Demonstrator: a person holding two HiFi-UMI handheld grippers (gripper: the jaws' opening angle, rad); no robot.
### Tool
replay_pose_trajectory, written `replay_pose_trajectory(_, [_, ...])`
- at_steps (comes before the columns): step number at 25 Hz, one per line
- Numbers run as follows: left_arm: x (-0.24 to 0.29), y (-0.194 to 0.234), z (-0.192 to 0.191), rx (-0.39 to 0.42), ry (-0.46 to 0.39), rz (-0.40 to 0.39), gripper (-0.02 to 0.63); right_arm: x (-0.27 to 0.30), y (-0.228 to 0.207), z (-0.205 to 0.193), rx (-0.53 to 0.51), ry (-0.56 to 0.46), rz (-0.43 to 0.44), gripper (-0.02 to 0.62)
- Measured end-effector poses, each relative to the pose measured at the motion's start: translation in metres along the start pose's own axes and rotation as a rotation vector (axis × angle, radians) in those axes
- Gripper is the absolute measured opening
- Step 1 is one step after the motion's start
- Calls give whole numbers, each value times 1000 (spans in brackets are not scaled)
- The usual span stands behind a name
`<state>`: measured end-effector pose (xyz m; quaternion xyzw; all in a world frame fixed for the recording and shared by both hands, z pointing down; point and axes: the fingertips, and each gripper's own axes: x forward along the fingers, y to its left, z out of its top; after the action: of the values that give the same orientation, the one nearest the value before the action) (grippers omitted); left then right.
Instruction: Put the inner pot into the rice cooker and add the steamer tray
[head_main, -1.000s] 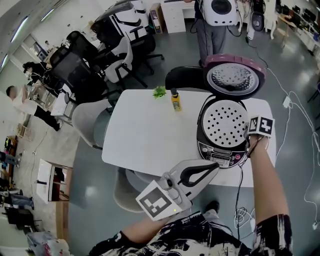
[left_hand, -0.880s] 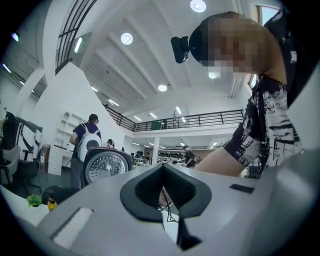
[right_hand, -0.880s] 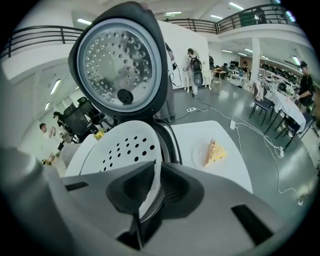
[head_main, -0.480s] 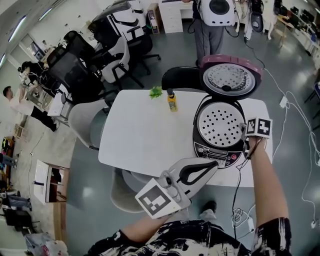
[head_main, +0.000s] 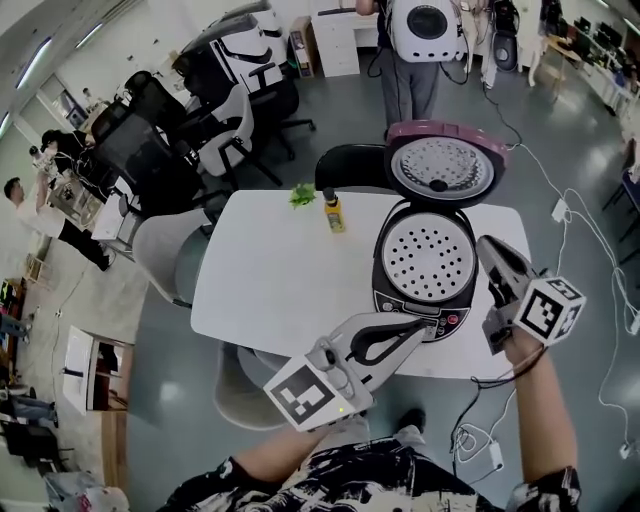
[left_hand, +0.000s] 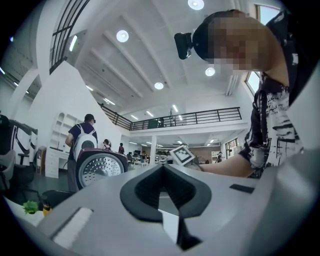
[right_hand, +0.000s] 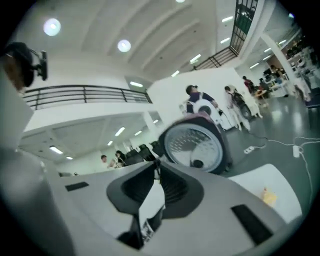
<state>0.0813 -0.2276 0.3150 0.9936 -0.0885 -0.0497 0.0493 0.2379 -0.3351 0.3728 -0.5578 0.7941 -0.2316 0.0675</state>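
head view: rice cooker (head_main: 381, 283) control panel (head_main: 417, 308) print too small to read.

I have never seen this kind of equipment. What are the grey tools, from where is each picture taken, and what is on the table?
No robot here: a person holds a handheld gripper in each hand. The overhead picture comes from a camera on the person's head, looking down; the other two come from cameras riding on each gripper. The left gripper is shut and empty. The right gripper is closing its jaws with nothing between them. On the white table stand a rice cooker with its lid open and a perforated steamer tray inside, a small yellow bottle and something green and leafy.
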Motion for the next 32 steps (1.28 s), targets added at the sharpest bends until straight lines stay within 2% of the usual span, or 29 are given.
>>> replay_pose_trajectory(2, [2, 4, 6, 17, -2, 11, 5, -28, 56, 26, -88, -108, 130, 32])
replay_pose_trajectory(4, [4, 6, 14, 37, -7, 18, 5, -56, 101, 41, -222, -174, 191, 17])
replay_pose_trajectory(7, [10, 5, 23, 68, -3, 17, 5, -90, 137, 50, -390, -225, 195, 11])
replay_pose_trajectory(11, [19, -2, 28, 68, 4, 6, 5, -120, 146, 55, -480, -266, 164, 5])
replay_pose_trajectory(21, [36, -19, 34, 100, 29, 36, 5, -147, 129, 51, -492, -281, 130, 0])
replay_pose_trajectory(32, [29, -21, 32, 99, 28, 74, 5, -136, 127, 41, -472, -256, 134, -2])
